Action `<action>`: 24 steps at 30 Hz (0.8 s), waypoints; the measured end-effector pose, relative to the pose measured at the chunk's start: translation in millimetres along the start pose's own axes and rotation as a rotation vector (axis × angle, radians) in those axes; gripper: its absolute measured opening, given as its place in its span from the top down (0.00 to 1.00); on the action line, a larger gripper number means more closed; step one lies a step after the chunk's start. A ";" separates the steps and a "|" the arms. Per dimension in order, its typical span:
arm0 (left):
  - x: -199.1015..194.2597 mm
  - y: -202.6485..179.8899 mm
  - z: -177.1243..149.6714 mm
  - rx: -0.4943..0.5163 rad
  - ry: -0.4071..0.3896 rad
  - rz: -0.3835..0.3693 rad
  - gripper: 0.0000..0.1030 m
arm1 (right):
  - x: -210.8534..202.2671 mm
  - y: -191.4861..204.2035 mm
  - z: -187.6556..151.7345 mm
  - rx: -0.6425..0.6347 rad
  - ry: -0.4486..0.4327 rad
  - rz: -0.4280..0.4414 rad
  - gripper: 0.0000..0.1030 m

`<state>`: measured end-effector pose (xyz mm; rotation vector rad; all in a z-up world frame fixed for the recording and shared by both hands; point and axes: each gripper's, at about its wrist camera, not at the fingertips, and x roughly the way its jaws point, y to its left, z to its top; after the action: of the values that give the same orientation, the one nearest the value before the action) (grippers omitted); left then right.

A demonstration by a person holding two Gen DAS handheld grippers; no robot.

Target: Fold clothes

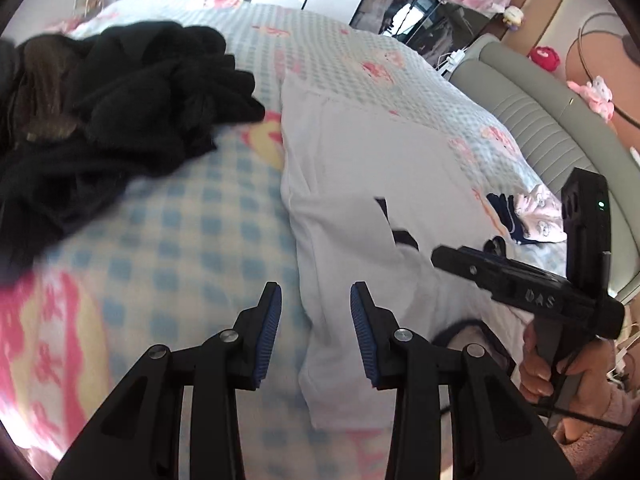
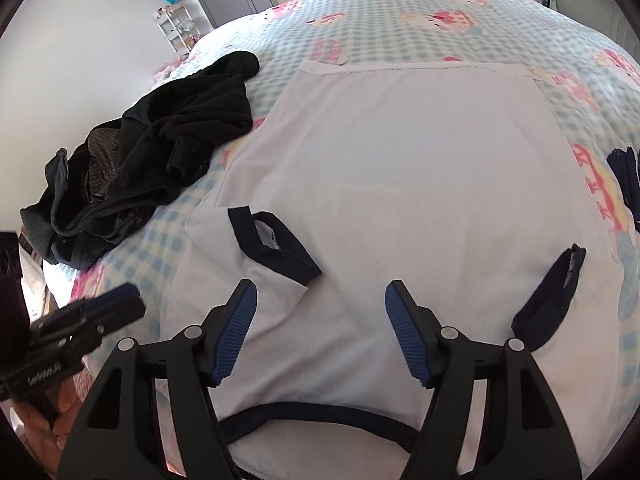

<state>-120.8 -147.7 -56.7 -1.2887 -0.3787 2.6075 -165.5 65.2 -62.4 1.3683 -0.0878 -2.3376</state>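
hovering released, both tongs (image 1: pixel 316 312) (image 2: pixel 320 312) partly hide the white shirt's (image 2: pixel 400 160) collar.

The bed (image 2: pixel 400 12), in a blue-checked cartoon cover, carries a white T-shirt (image 2: pixel 400 184) spread flat, a black clothes heap (image 2: pixel 160 148) far left, and dark folded garments (image 2: pixel 628 184) right.

White tee spread flat on the checked bed

The right tool (image 2: pixel 320 332) hangs open over the white T-shirt (image 2: pixel 400 184), blue pads apart and gripping nothing, just above the navy collar (image 2: pixel 312 412). Both navy-cuffed sleeves are folded in onto the shirt, one (image 2: pixel 272 240) at left, one (image 2: pixel 548 300) at right. A heap of black clothes (image 2: pixel 152 152) lies beside it on the bedspread (image 2: pixel 400 20). The left tool (image 2: pixel 88 312) pokes in low at the left.
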 end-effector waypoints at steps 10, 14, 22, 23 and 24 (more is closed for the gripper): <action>73.6 -20.0 11.6 0.166 0.154 0.091 0.65 | 39.3 0.2 -9.8 -0.088 0.126 -0.078 0.35; 45.5 -1.7 12.4 0.077 0.050 -0.015 0.64 | 20.5 -8.9 -1.0 -0.032 0.086 -0.022 0.36; 60.8 8.4 40.0 0.002 -0.006 0.016 0.64 | 53.5 6.0 33.9 -0.079 0.095 -0.026 0.32; 63.6 5.2 38.3 0.021 0.010 0.019 0.64 | 55.5 8.9 32.2 -0.095 0.107 -0.016 0.32; 62.4 1.0 34.8 0.047 0.015 0.023 0.64 | 57.6 11.7 30.5 -0.110 0.118 -0.005 0.32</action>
<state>-185.9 -134.8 -83.2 -1.3041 -0.3006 2.6077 -211.8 27.2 -90.7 1.4491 0.0790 -2.2250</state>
